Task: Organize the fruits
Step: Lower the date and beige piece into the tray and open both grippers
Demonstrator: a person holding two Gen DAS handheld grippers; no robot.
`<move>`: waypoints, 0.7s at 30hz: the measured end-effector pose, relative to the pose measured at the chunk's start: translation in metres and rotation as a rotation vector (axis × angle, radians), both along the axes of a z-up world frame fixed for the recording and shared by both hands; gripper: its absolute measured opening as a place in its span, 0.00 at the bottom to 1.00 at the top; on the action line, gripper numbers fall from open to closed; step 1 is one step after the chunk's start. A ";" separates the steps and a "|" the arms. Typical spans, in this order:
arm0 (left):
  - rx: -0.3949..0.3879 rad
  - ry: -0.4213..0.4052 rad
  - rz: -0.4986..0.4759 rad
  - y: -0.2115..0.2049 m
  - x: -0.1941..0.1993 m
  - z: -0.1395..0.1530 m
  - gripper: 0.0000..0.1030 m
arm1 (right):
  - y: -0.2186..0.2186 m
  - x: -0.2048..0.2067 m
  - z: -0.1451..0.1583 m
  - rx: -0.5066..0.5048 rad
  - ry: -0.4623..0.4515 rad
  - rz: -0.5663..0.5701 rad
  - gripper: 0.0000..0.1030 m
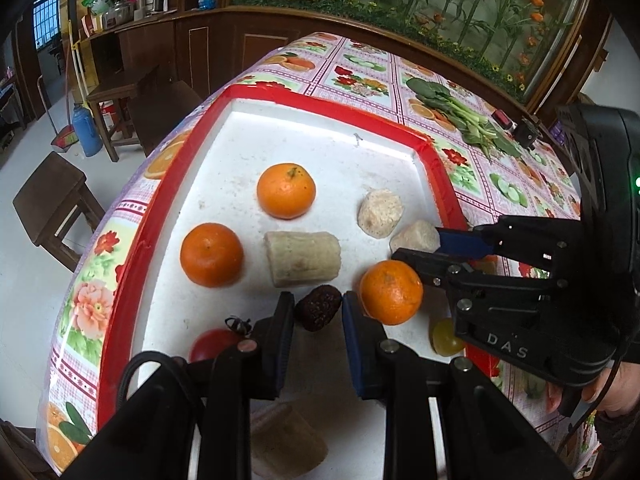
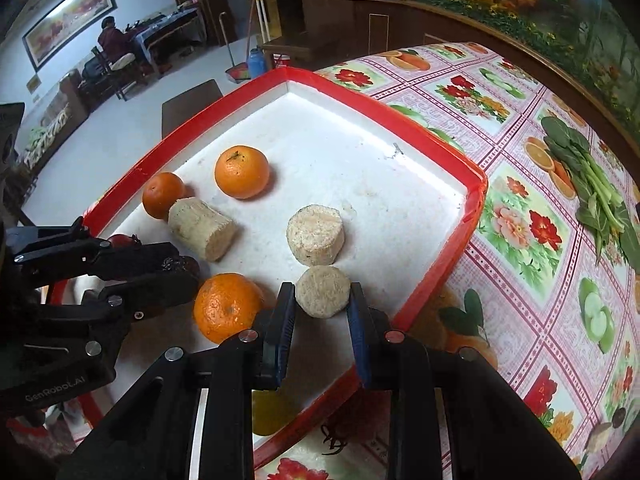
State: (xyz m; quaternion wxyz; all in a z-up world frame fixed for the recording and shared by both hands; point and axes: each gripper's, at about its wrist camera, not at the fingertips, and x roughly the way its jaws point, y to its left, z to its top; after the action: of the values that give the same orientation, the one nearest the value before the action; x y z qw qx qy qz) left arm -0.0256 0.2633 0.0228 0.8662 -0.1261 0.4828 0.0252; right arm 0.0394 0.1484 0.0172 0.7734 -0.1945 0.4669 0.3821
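A white tray with a red rim (image 1: 188,168) (image 2: 476,196) lies on the flowered tablecloth. My left gripper (image 1: 318,300) (image 2: 186,268) is shut on a small dark red fruit (image 1: 318,312) at the tray's near side. Just to its right, my right gripper (image 2: 323,288) (image 1: 418,246) is shut on a round beige chunk (image 2: 323,294) (image 1: 414,236). Between the two lies an orange (image 1: 391,292) (image 2: 228,306). Two more oranges (image 1: 286,190) (image 1: 211,254), a beige cylinder (image 1: 302,258) and another beige chunk (image 1: 380,213) rest further in.
A red tomato (image 1: 212,344) and a yellow-green fruit (image 1: 446,338) lie by the near rim. Leafy greens (image 1: 460,116) (image 2: 588,176) lie on the cloth right of the tray. Wooden stools (image 1: 52,204) stand left of the table. A person (image 2: 114,40) sits far off.
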 end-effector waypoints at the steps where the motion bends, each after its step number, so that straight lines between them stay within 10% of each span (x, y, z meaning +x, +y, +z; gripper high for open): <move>1: 0.000 0.002 0.001 -0.001 0.001 0.000 0.26 | 0.000 0.000 0.000 -0.002 0.000 0.001 0.24; 21: 0.109 0.023 0.043 -0.007 -0.006 0.008 0.58 | -0.001 -0.015 0.007 -0.050 -0.055 -0.002 0.33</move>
State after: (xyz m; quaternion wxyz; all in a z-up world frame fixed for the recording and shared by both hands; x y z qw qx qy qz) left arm -0.0317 0.2560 0.0306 0.8654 -0.0889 0.4879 0.0717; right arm 0.0239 0.1477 0.0239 0.7813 -0.2236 0.4552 0.3639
